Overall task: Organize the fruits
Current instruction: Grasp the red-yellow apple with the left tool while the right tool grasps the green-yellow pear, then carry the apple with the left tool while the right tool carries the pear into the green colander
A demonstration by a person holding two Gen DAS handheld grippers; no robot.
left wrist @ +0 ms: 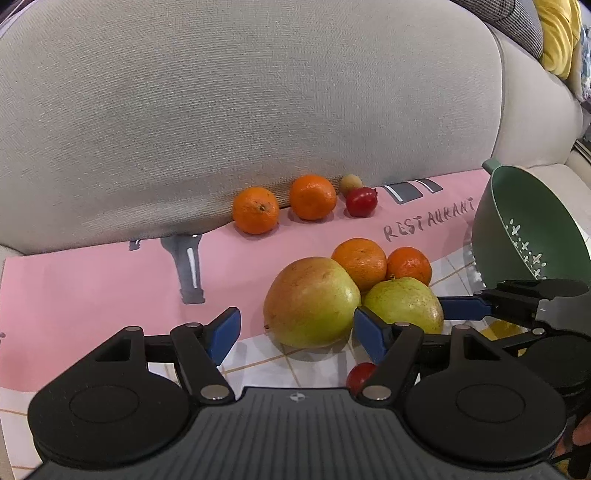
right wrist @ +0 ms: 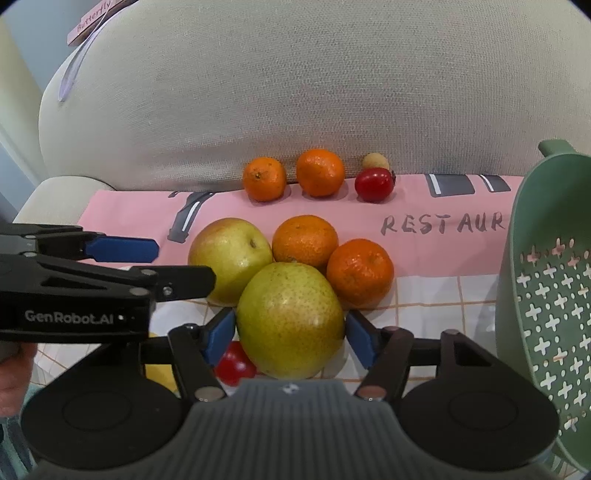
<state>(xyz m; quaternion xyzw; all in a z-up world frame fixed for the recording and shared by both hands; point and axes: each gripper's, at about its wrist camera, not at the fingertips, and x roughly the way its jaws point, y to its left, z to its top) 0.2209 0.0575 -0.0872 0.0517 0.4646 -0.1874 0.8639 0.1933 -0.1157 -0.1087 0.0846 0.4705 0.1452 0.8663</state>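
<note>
"RESTAURANT": pink mat | "GenRobot.AI": left gripper | "Butterfly": pink label

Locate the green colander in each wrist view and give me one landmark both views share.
Left wrist view: the green colander sits at the right edge, tipped on its side, above the right gripper.
Right wrist view: the green colander fills the right edge, its cross-shaped holes facing the camera.
Shared landmark: the "RESTAURANT" lettering on the pink mat, just left of the colander in both.
</note>
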